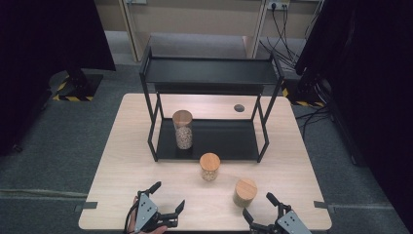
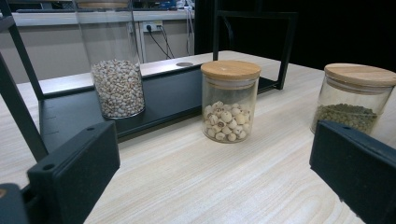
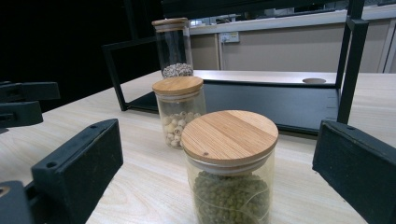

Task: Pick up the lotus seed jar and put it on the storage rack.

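**Right Gripper Lining Up on the Green-Bean Jar**

Alignment is governing the coming move. In the high view, the right gripper (image 1: 260, 207) is waiting at the table's near edge with its jaws spread wide and gripping nothing. The green-bean jar (image 1: 244, 192) is standing upright on the table (image 1: 122, 161), just beside this gripper at roughly 11 o'clock from it. In the right gripper view, the same jar (image 3: 229, 172) is sitting between the two black jaws, slightly ahead of them and not touching either. Its long axis is running vertically, so a level approach from the side is likely suiting it best.

The left gripper (image 1: 169, 197) is resting near the front edge too, jaws likewise spread and empty, well apart from this jar. The right hand is therefore the nearer one.

A second jar (image 1: 210, 166), holding pale round seeds, is standing at about 11 o'clock from the green-bean jar, near the front of the black metal rack (image 1: 209, 139). A taller jar (image 1: 182, 129) of small speckled grains is occupying the rack's lower shelf, toward its left end.

All three jars are clear glass cylinders with flat, round wooden lids showing fine grain. The glass is probably proving smooth and slippery under the jaws. The tabletop is light wood laminate.
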Demonstrator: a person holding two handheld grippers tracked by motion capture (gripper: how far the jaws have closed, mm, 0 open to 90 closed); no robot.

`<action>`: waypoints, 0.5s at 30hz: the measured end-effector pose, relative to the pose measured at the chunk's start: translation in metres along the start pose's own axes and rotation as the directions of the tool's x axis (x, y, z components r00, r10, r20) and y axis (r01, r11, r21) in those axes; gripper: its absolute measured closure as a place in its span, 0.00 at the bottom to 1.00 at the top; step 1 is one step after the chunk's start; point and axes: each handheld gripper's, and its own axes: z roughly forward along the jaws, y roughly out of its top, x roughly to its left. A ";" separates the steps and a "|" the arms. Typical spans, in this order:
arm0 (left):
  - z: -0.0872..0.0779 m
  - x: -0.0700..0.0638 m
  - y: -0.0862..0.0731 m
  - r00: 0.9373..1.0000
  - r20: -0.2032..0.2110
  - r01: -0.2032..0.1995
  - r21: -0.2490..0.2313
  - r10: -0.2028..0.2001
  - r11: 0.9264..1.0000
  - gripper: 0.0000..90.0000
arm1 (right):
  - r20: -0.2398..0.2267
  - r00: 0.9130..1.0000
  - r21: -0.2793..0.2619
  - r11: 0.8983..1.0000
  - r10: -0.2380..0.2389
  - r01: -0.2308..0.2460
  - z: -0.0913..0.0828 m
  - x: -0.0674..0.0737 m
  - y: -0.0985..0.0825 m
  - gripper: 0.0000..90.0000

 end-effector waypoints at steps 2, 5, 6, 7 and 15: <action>0.001 0.000 0.000 1.000 -0.001 0.005 0.001 -0.005 1.000 0.01 | -0.005 1.000 -0.001 1.000 0.002 -0.002 0.001 0.000 0.001 0.02; 0.000 0.001 -0.001 1.000 -0.004 0.012 0.003 -0.012 1.000 0.01 | -0.017 1.000 -0.005 1.000 0.002 -0.002 0.002 0.002 0.002 0.02; 0.000 0.001 -0.001 1.000 -0.004 0.009 0.003 -0.009 1.000 0.01 | -0.023 1.000 -0.007 1.000 -0.001 0.001 0.002 0.003 0.002 0.02; 0.000 0.001 -0.001 1.000 -0.003 0.008 0.003 -0.008 1.000 0.01 | -0.027 1.000 -0.008 1.000 -0.005 0.005 0.003 0.005 0.003 0.02; 0.000 0.001 -0.001 1.000 -0.004 0.006 0.003 -0.006 1.000 0.01 | -0.076 0.997 -0.007 0.999 0.033 -0.033 0.010 0.008 0.008 0.03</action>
